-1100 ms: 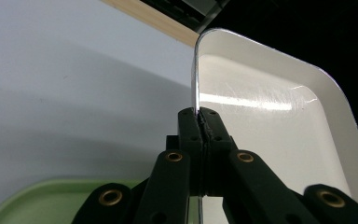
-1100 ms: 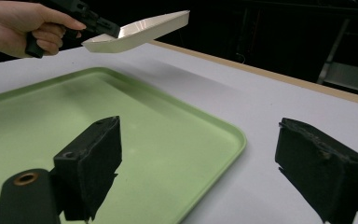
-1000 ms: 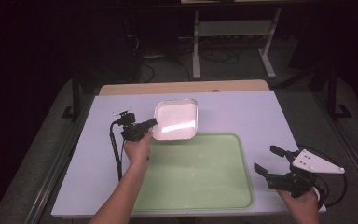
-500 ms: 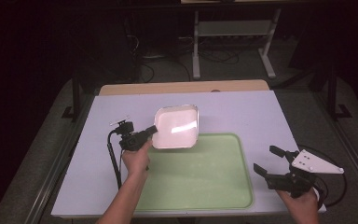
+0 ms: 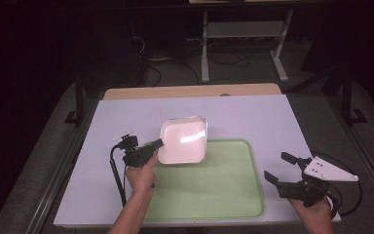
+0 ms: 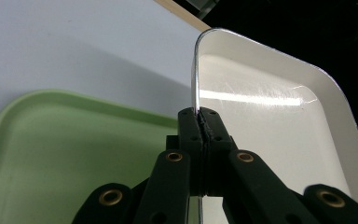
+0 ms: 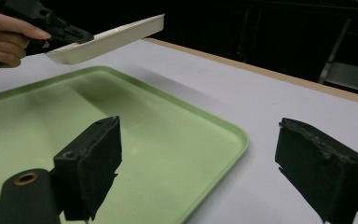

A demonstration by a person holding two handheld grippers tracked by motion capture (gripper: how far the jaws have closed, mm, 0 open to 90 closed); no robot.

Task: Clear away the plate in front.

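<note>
Holding the white dish (image 5: pixel 183 140) by its rim in my left gripper (image 5: pixel 152 146), mid-frame, over the green tray's (image 5: pixel 214 195) upper-left corner. Right gripper (image 5: pixel 282 168) wide open, lower right. White table (image 5: pixel 253 117), dark room, metal rack (image 5: pixel 243 34) up top.

Left claw (image 5: pixel 155 145) clamped (raised), right claw (image 5: pixel 280 167) agape

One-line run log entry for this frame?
left gripper: shut on white dish rim, dish lifted and tilted over far-left corner of green tray | right gripper: open, empty, right of tray
</note>
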